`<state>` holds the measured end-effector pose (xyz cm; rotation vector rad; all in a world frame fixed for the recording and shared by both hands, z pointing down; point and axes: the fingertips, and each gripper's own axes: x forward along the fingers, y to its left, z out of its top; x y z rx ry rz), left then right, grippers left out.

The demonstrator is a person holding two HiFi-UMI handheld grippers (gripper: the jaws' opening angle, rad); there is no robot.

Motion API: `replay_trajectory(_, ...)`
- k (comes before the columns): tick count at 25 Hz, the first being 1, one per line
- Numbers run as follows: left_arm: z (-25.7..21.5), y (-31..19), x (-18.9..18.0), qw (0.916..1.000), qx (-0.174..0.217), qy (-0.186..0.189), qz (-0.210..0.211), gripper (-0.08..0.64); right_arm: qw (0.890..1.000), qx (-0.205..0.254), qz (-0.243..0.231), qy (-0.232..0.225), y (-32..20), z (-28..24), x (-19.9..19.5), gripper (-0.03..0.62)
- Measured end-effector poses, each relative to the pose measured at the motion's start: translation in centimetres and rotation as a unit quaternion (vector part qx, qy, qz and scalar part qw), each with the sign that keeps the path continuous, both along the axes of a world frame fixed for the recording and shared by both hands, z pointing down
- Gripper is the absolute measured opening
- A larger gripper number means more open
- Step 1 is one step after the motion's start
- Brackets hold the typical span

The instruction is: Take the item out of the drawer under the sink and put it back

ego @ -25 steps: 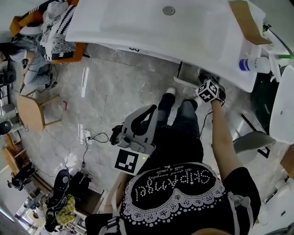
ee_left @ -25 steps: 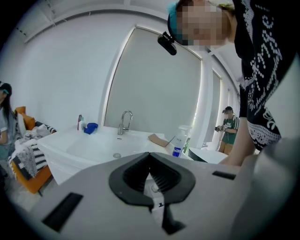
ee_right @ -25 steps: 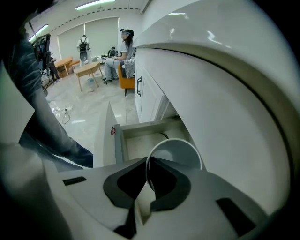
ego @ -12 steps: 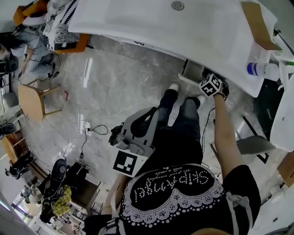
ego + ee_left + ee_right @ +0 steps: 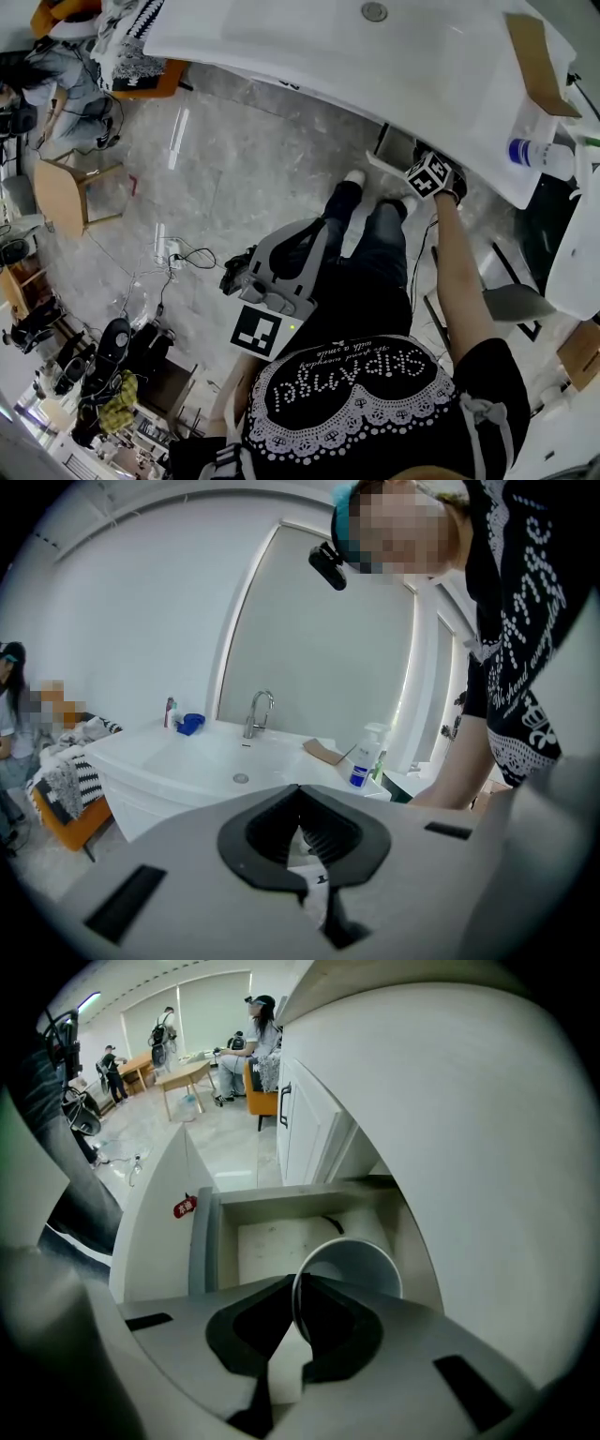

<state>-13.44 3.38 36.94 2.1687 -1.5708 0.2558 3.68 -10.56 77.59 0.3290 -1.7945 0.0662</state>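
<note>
we note the right gripper (image 5: 296, 1288) pinched narrow on the rim of a thin-walled round white cup (image 5: 361, 1262), cup over the open white drawer (image 5: 267, 1241) under the sink, left gripper (image 5: 300, 797) closed, empty

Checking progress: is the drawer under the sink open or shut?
Open: the drawer is pulled out, inside exposed; the right tool grips a white cup over it.
</note>
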Motion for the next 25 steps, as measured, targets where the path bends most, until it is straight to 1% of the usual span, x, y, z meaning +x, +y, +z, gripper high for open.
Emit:
replay_trajectory(2, -0.1, -0.1, -0.2, 1.0, 0.003, 0.003, -0.002, 0.003, 1.0, 0.006, 0.001, -0.001, -0.2, -0.1, 0.1, 0.026)
replay_trajectory(4, -0.3, -0.2, -0.3, 1.0, 0.005, 0.006, -0.004, 0.003, 1.0, 0.001, 0.004, -0.005, -0.1, -0.3, 0.1, 0.034)
replay_trajectory(6, -0.3, -0.3, -0.3, 0.9999, 0.008, 0.007, -0.002, 0.003, 1.0, -0.012, 0.006, -0.009, 0.1, -0.3, 0.1, 0.094)
replay_trajectory(8, -0.4, -0.4, -0.2, 0.9999, 0.01, 0.008, 0.001, 0.004, 1.0, -0.019, 0.006, -0.011, 0.3, -0.4, 0.1, 0.1)
replay_trajectory(13, -0.7, -0.5, -0.4, 0.9998, 0.016, 0.012, 0.007, 0.004, 1.0, 0.0, 0.011, -0.022, -0.1, -1.6, -0.2, 0.1)
replay_trajectory(19, -1.4, -1.2, -0.2, 0.9988, 0.039, 0.02, 0.022, 0.003, 0.996, 0.029, 0.049, -0.069, 0.2, -4.7, -1.3, 0.1)
replay_trajectory(22, -1.6, -2.2, 0.3, 0.9974, 0.057, 0.021, 0.039, 0.003, 0.989, 0.052, 0.088, -0.105, 0.5, -6.9, -1.7, 0.098)
replay_trajectory(23, -1.6, -2.6, 0.7, 0.9968, 0.062, 0.022, 0.045, 0.003, 0.986, 0.064, 0.099, -0.12, 0.7, -7.9, -1.6, 0.093)
replay_trajectory(25, -1.5, -3.1, 1.8, 0.9956, 0.067, 0.029, 0.059, 0.003, 0.977, 0.086, 0.119, -0.155, 1.5, -10.5, -1.0, 0.033)
